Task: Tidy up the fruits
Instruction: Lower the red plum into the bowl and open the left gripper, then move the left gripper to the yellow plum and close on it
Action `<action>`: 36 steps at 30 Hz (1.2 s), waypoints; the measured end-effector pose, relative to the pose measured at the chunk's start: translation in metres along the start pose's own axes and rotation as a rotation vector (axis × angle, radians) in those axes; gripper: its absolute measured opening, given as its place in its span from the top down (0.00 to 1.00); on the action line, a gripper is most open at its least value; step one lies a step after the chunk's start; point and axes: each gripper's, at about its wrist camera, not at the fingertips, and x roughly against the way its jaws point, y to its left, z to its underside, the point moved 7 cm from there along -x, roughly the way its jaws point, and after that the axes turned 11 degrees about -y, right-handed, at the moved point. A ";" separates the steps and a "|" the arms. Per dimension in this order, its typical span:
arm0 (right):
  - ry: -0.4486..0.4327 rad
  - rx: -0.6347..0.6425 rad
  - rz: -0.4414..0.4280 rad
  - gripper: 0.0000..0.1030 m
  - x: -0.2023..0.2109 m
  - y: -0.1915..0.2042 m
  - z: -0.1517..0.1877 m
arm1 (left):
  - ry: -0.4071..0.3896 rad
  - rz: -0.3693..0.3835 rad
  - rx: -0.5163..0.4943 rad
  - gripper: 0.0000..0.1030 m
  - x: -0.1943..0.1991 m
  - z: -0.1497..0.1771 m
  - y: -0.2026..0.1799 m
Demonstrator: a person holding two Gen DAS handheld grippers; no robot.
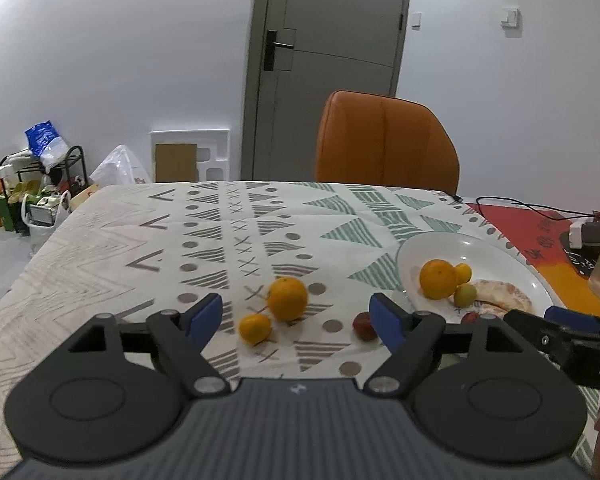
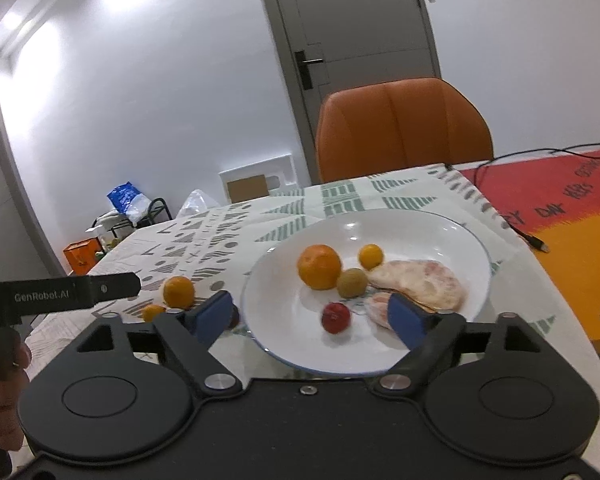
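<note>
A white plate (image 2: 452,240) sits on a table covered with a patterned cloth (image 1: 140,248). On the plate are an orange (image 2: 319,266), a small yellow citrus (image 2: 371,256), a greenish round fruit (image 2: 352,282), a small red fruit (image 2: 335,317), and pale peeled fruit pieces (image 2: 420,282) whose long axis runs left to right across the plate.

On the cloth left of the plate lie a second orange (image 1: 287,298), touching a small tangerine (image 1: 255,328) in front of it, and a dark red fruit (image 1: 363,325) just beside the plate's rim.

The left gripper (image 1: 300,316) hovers above the loose fruit, its tongs spread wide apart and holding nothing. The right gripper (image 2: 314,316) hovers over the plate's near edge, tongs likewise apart and empty. An orange chair (image 1: 384,140) stands behind the table.
</note>
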 end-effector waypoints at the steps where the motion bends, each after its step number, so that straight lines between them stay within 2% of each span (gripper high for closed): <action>1: 0.001 0.004 -0.005 0.10 -0.001 0.003 0.000 | -0.001 -0.003 0.001 0.23 0.002 0.001 0.002; 9: 0.017 0.055 -0.053 0.00 -0.008 0.028 0.002 | 0.014 -0.028 0.022 0.23 0.009 0.014 0.019; 27: 0.061 0.089 -0.108 0.00 -0.013 0.042 0.014 | 0.069 -0.044 0.077 0.23 0.008 0.045 0.035; 33: 0.064 0.091 -0.121 0.00 -0.014 0.043 0.015 | 0.085 -0.034 0.097 0.31 0.005 0.051 0.034; 36: 0.068 0.089 -0.129 0.00 -0.014 0.043 0.015 | 0.109 -0.018 0.104 0.43 0.001 0.057 0.030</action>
